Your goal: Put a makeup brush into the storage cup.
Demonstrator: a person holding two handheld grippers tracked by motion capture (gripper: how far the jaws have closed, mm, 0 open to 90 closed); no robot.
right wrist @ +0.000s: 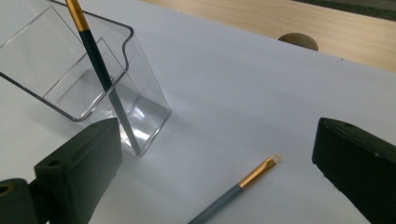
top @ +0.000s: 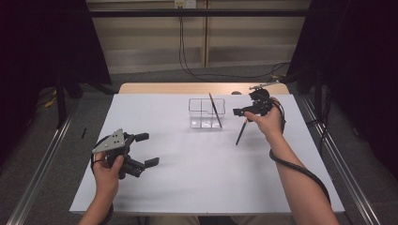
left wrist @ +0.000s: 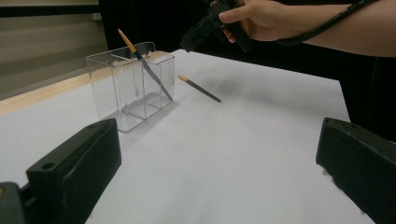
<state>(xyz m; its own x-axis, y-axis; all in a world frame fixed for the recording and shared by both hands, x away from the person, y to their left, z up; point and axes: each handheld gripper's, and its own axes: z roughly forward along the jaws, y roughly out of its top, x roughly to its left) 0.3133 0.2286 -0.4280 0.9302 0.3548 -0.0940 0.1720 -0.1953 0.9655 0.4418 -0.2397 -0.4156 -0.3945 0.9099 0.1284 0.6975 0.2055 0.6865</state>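
1. The right gripper (top: 247, 111) hovers over the far right part of the white table sheet (top: 197, 173), its jaws spread wide and holding nothing.
2. In the right gripper view a loose makeup brush (right wrist: 236, 189) lies flat on the sheet between the two jaws and below them, apart from both, with its pale bristle tip pointing away from the fingers.
3. Beyond the left jaw in that view stands a clear acrylic organizer (right wrist: 140, 93), near the loose brush but not touching it; a second brush (right wrist: 95, 51) leans tilted inside its nearest compartment.
4. Bare sheet lies open around the loose brush on the side away from the organizer, up to the wooden table edge (right wrist: 299, 21).
5. The left gripper (top: 143, 150) hangs over the near left of the sheet, jaws spread and empty, well apart from the organizer (left wrist: 130, 88) and the loose brush (left wrist: 200, 88), with open sheet between.
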